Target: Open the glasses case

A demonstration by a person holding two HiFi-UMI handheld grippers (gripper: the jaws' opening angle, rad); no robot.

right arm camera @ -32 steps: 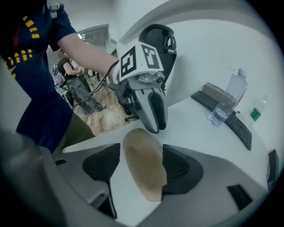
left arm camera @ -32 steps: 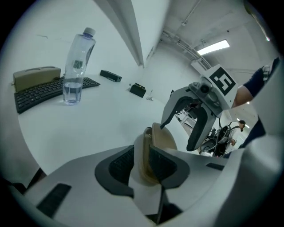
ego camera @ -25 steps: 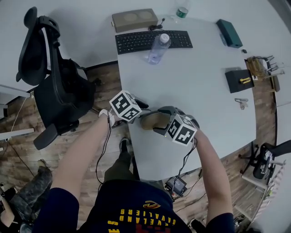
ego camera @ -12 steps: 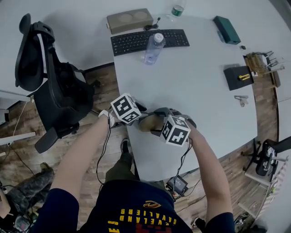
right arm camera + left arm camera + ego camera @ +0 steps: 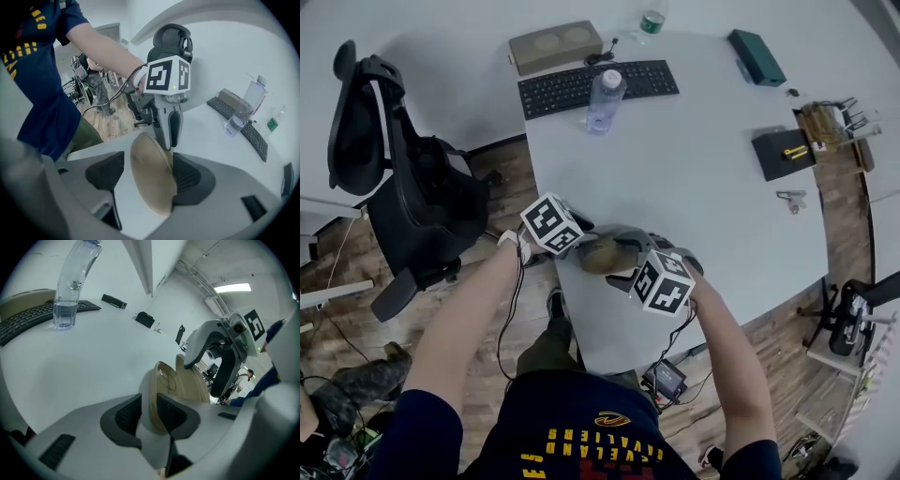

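While the left gripper (image 5: 150, 412) clamps its two dark pads on the rim of the glasses case (image 5: 158, 389), gripping the lower shell by its near end, the case stands open in front of it. A pair of glasses (image 5: 167, 380) lies inside the tan shell. The lid (image 5: 193, 380) is raised to the right of the shell.

The right gripper (image 5: 147, 171) straddles that lid with its jaws apart. Its right pad lies against the lid's tan outer face, and a thin strip of table shows between the lid and the left pad. The head view shows both grippers facing each other across the case, their marker cubes just beside it.

The case sits at the near left corner of the white table (image 5: 694, 178). Well beyond it, at the far side, a clear water bottle (image 5: 598, 98) stands just in front of a black keyboard (image 5: 628, 80), with a tan box (image 5: 555, 44) behind that. A black office chair (image 5: 412, 202) stands on the wooden floor to the left of the table.
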